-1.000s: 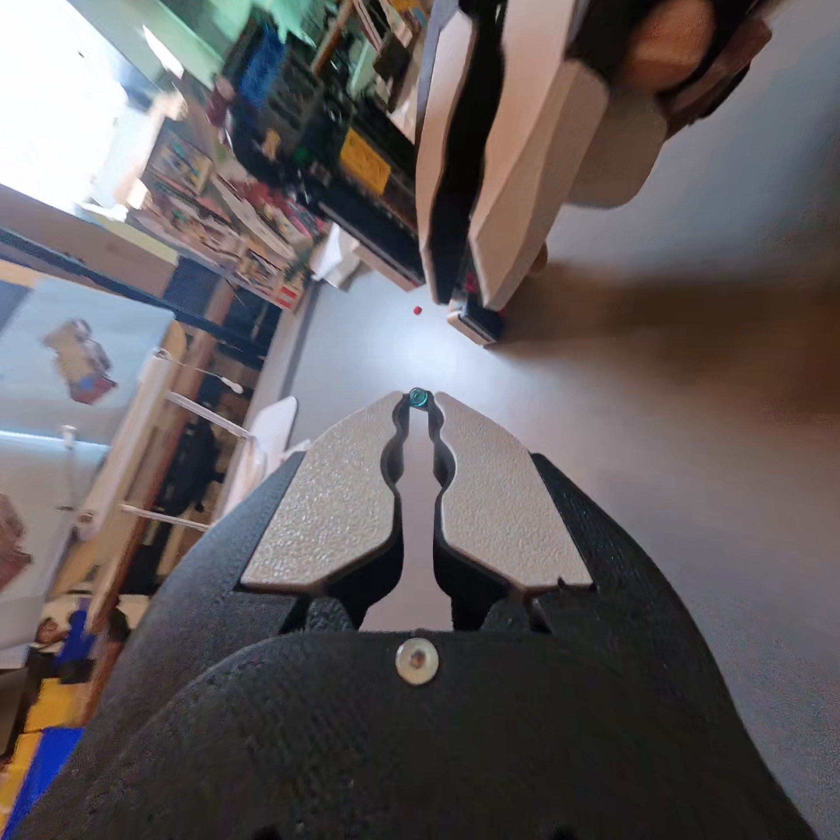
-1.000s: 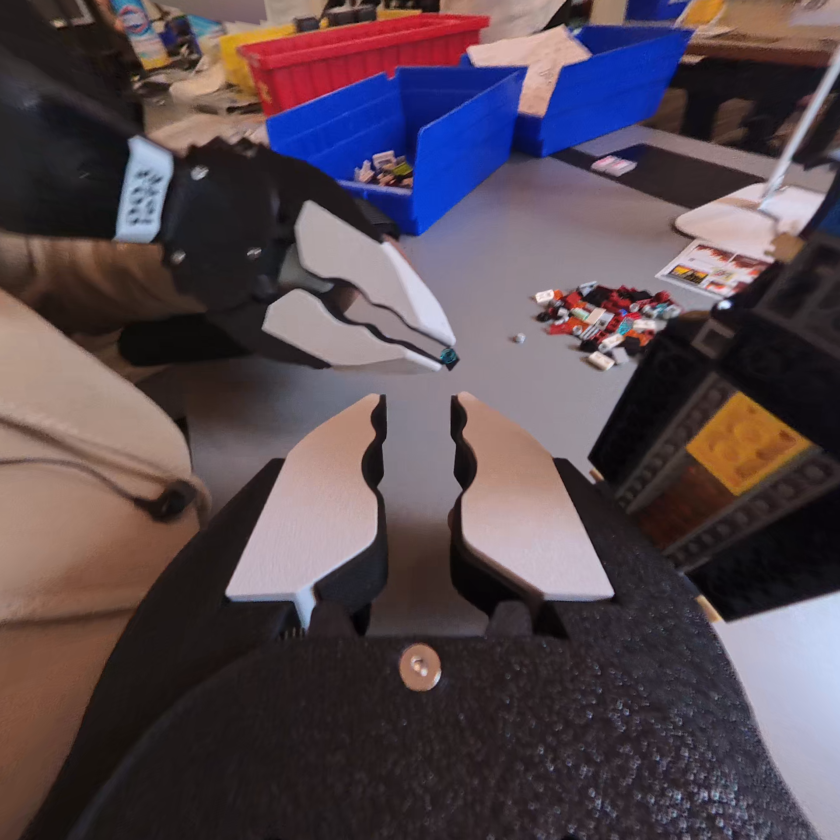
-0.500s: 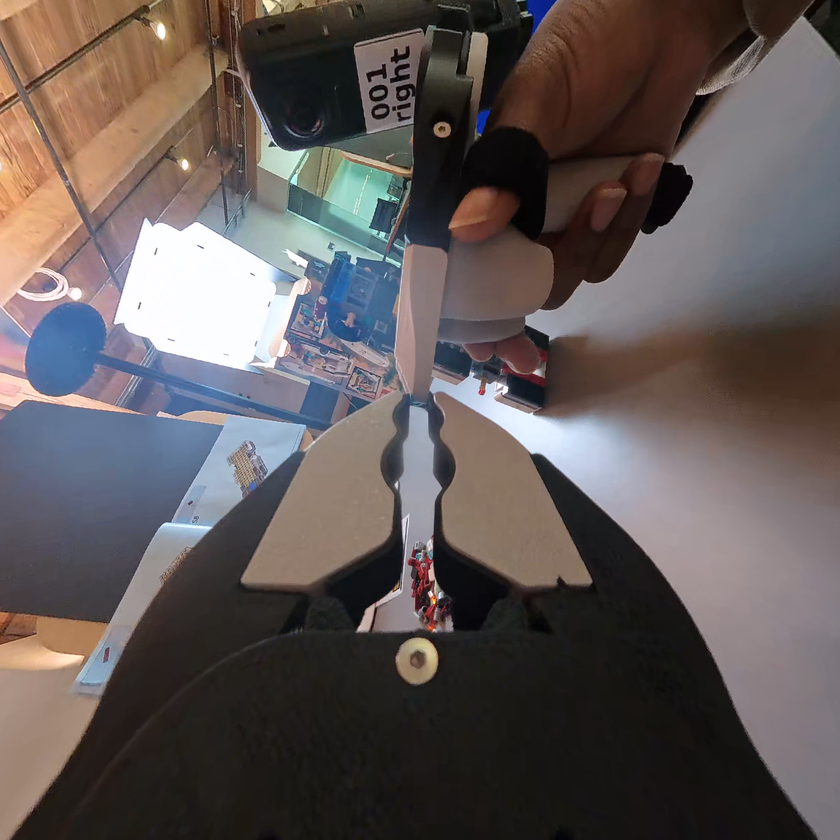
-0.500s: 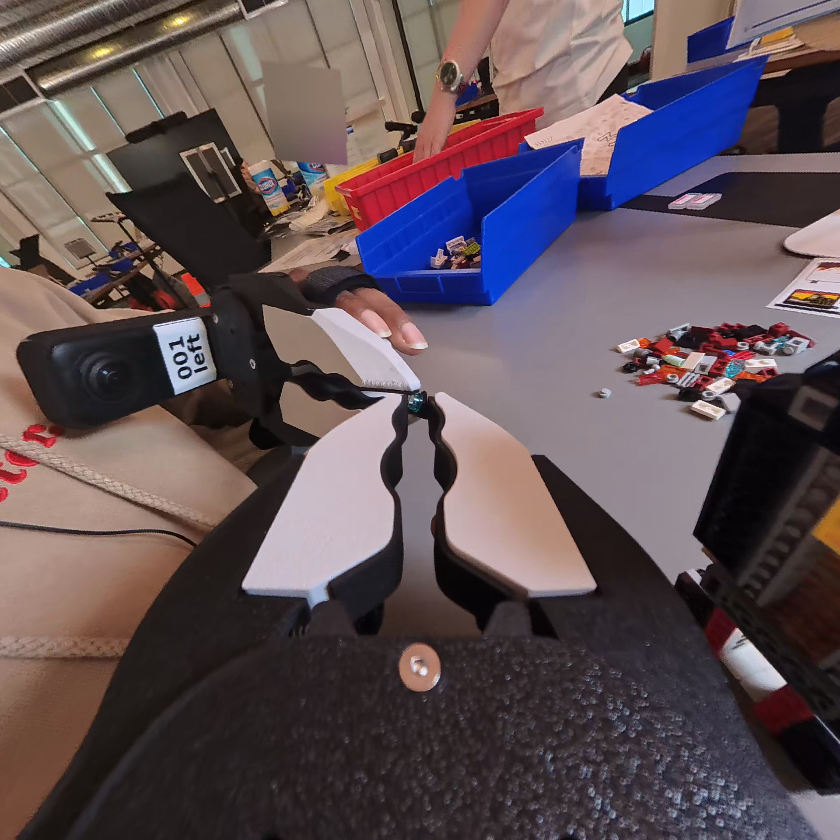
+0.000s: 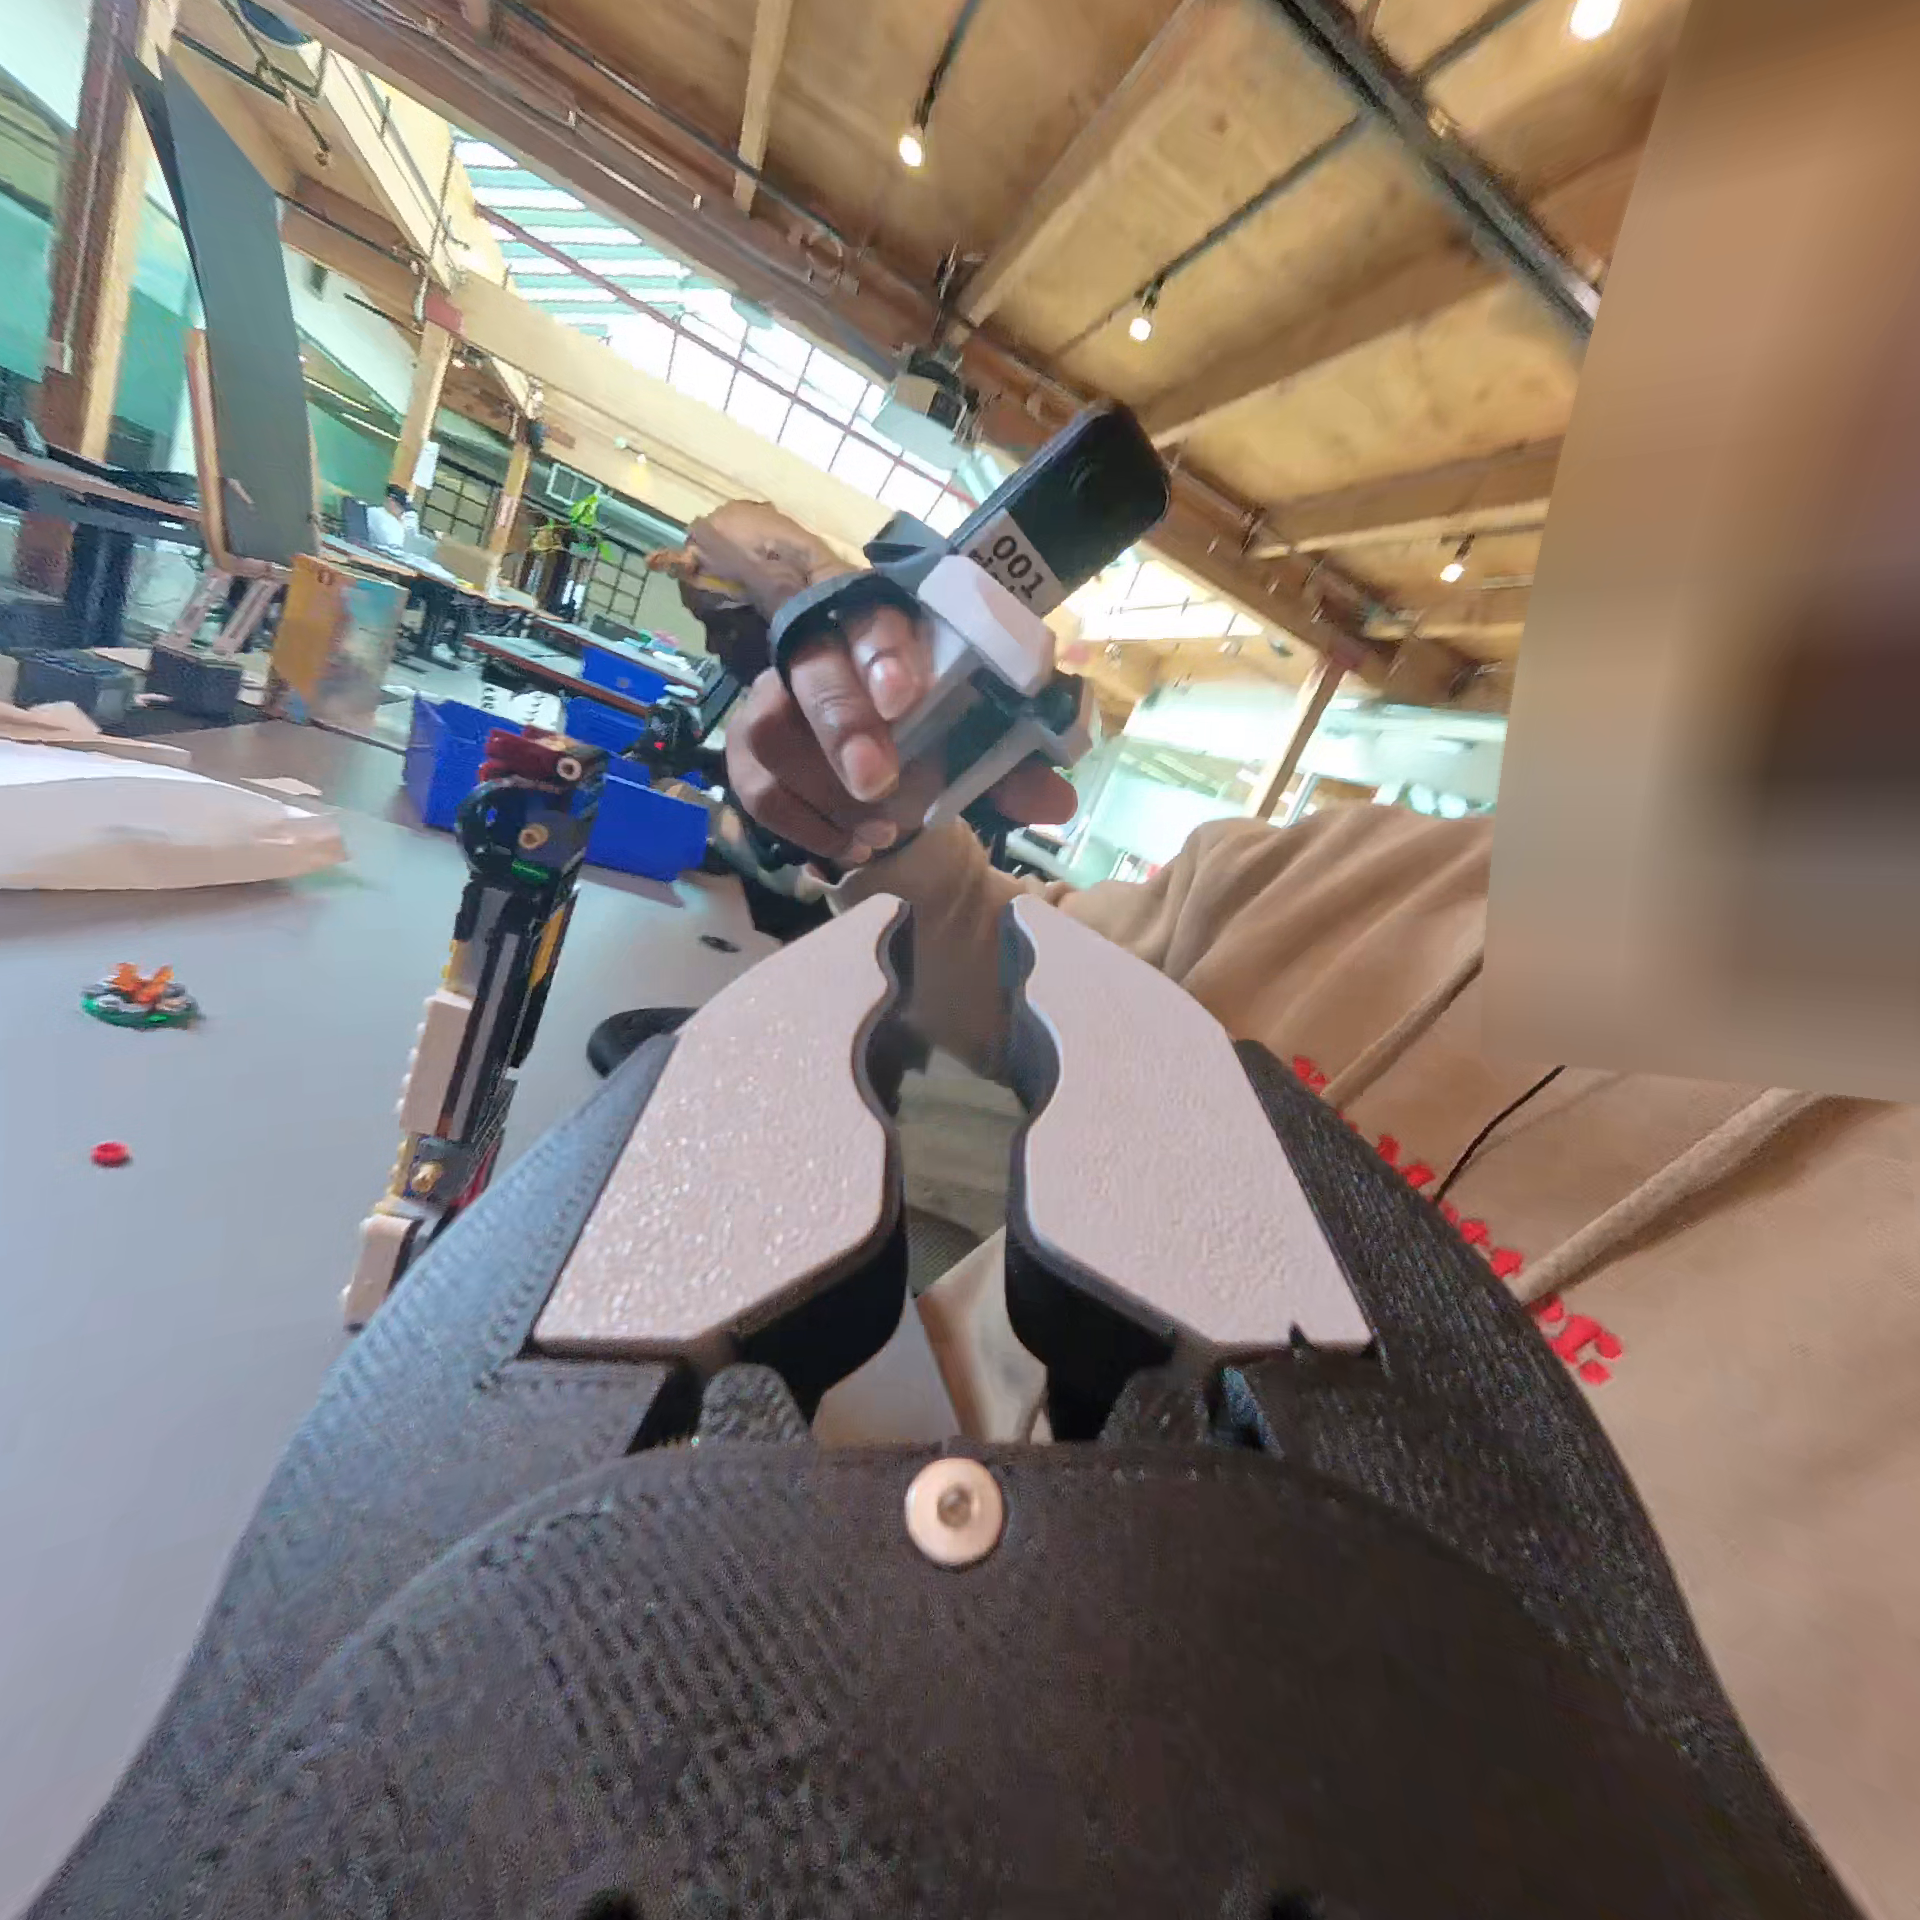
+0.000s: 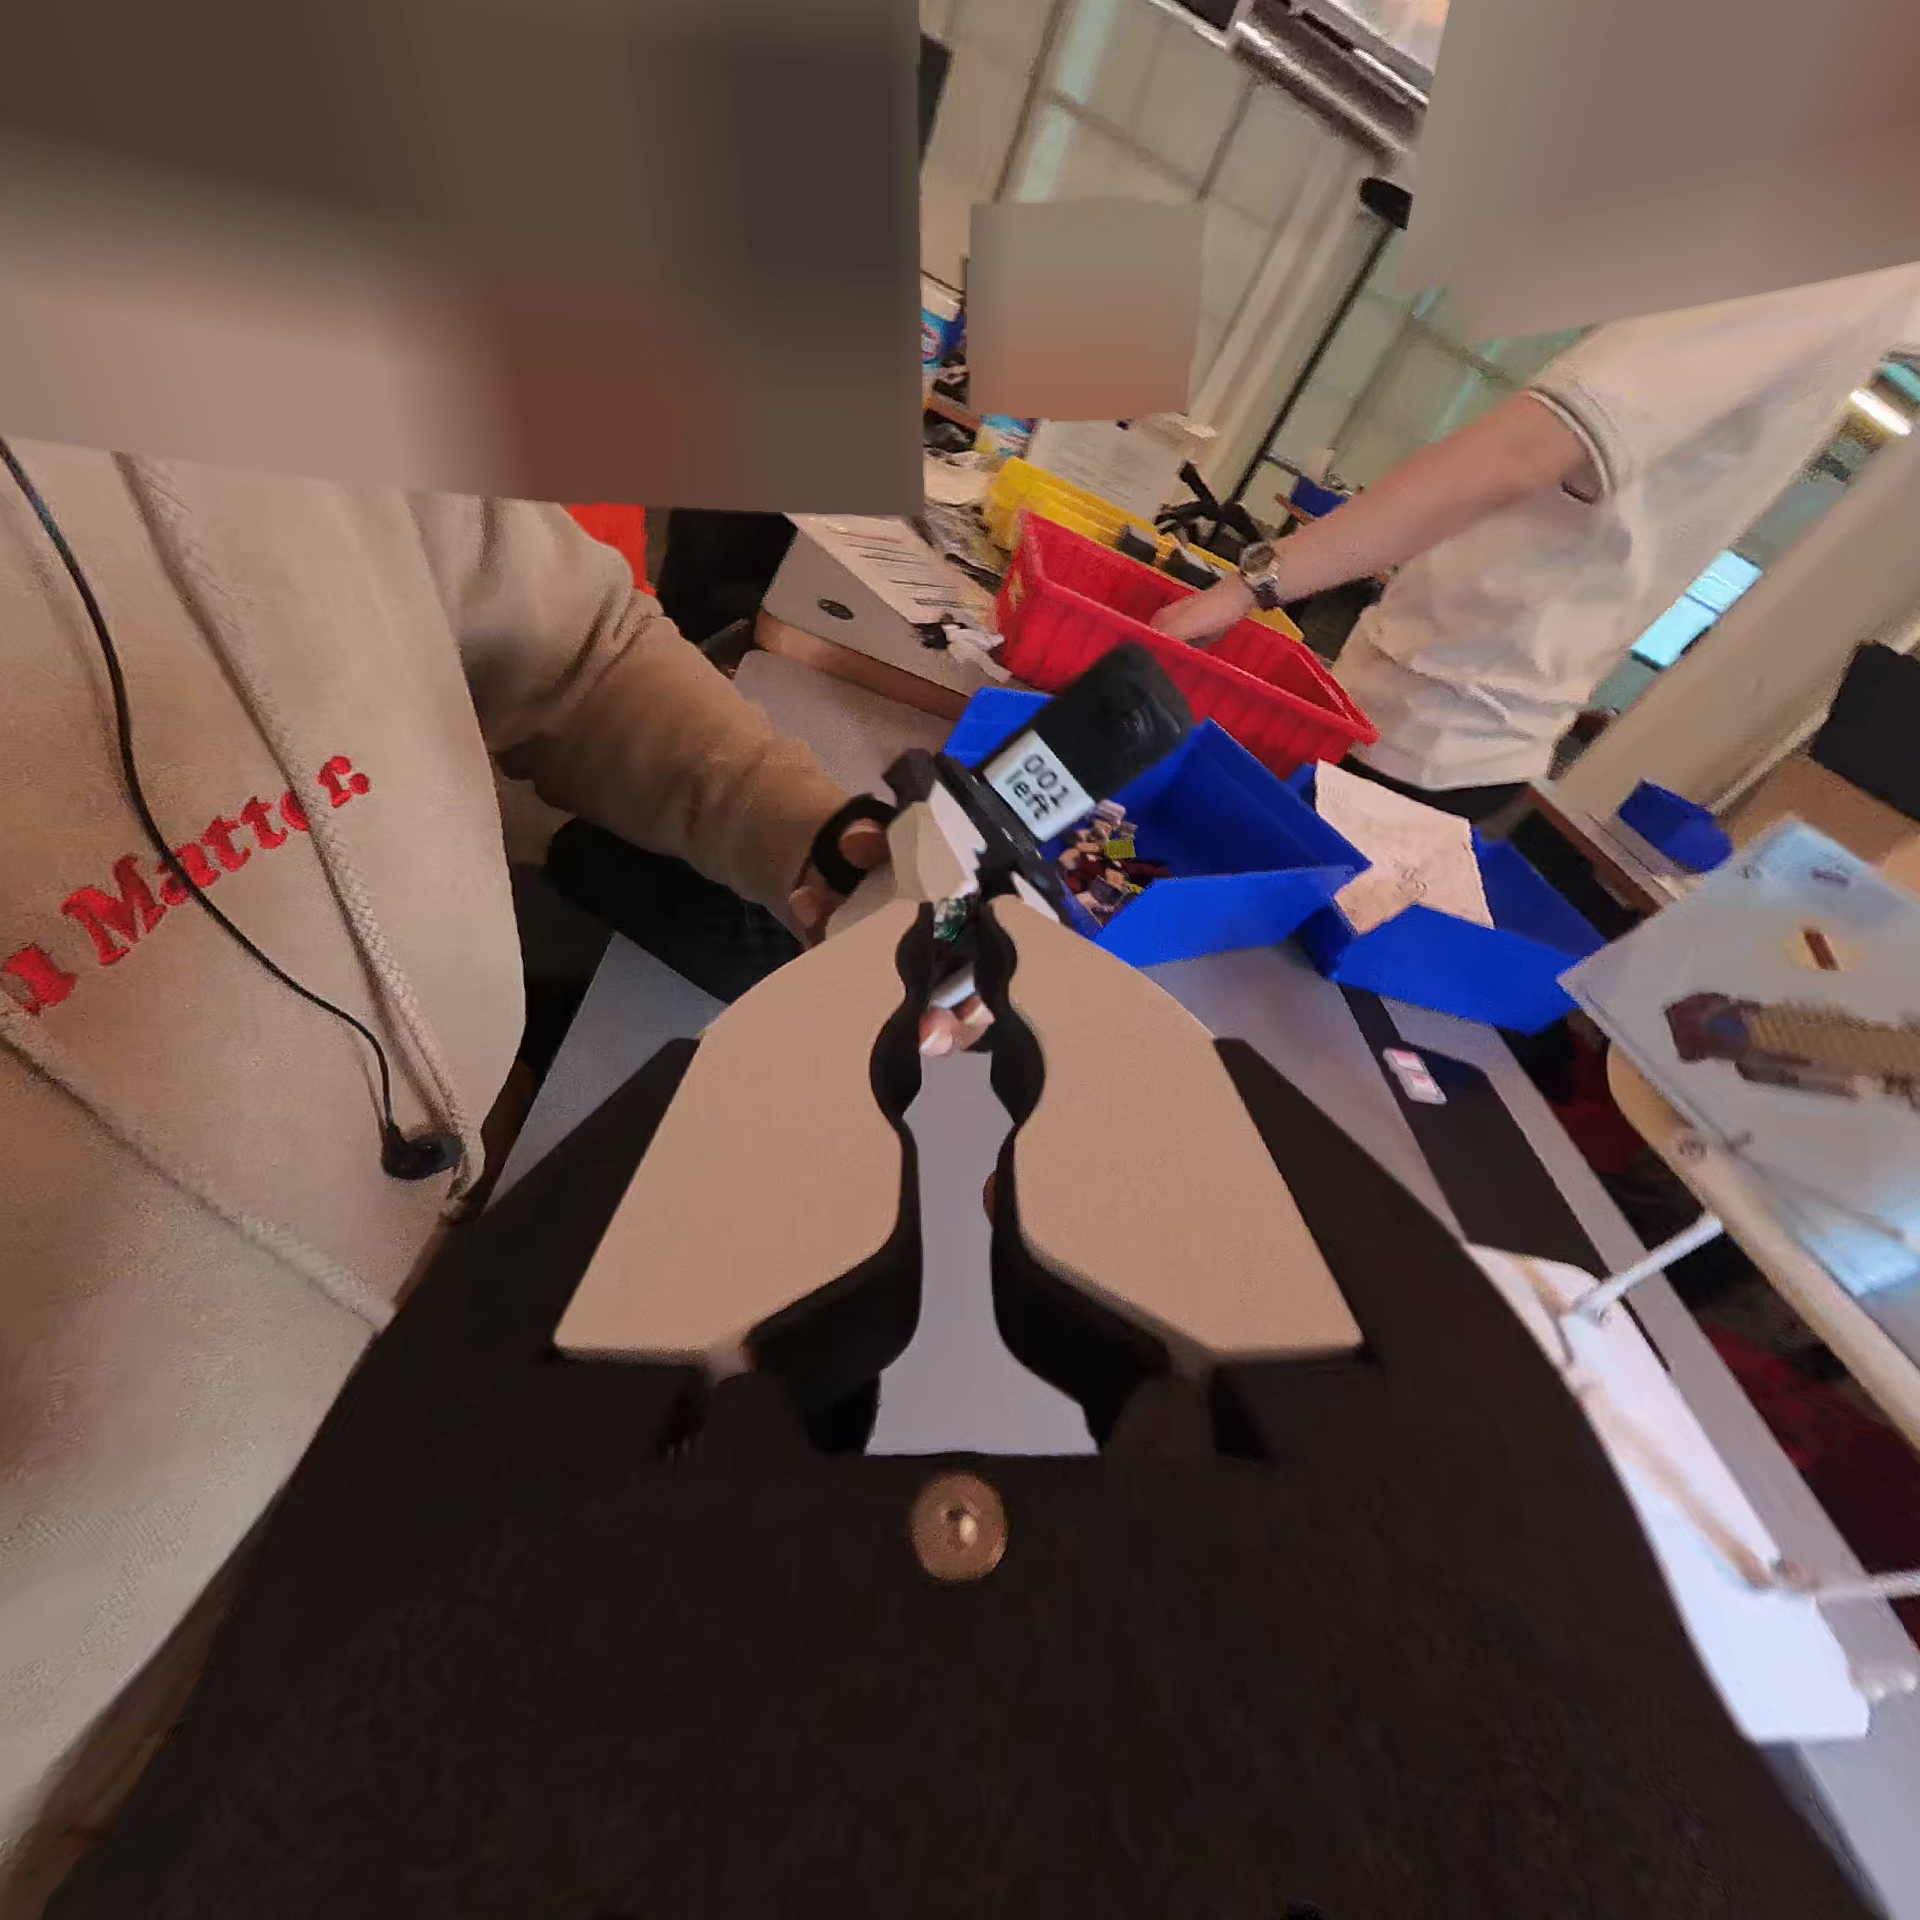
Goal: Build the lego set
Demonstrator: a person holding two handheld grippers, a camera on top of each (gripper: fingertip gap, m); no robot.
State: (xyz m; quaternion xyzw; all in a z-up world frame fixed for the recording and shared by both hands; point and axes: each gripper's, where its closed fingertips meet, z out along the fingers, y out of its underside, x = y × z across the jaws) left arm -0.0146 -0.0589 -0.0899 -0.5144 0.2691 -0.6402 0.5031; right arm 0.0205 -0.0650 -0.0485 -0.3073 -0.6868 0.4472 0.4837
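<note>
In the right wrist view my right gripper is shut on a small round teal piece, pinched at the very fingertips and held up in the air. My left gripper is open and empty, with only a sleeve behind the gap. Its body shows just beyond my right fingertips. In the left wrist view the right gripper's handle sits in a hand above my left fingertips, and its fingers are hidden there. The tall black lego build stands on the grey table to the left.
A small green and orange lego piece and a red stud lie on the table. Blue bins and a red bin stand behind, and a second person's arm reaches into the red bin. An instruction sheet is at the right. Tip to tip, the grippers are about 6 cm apart.
The teal piece went from my left gripper's tips to my right gripper's, which closed on it. My left gripper then opened. Both grippers swung up off the table.
</note>
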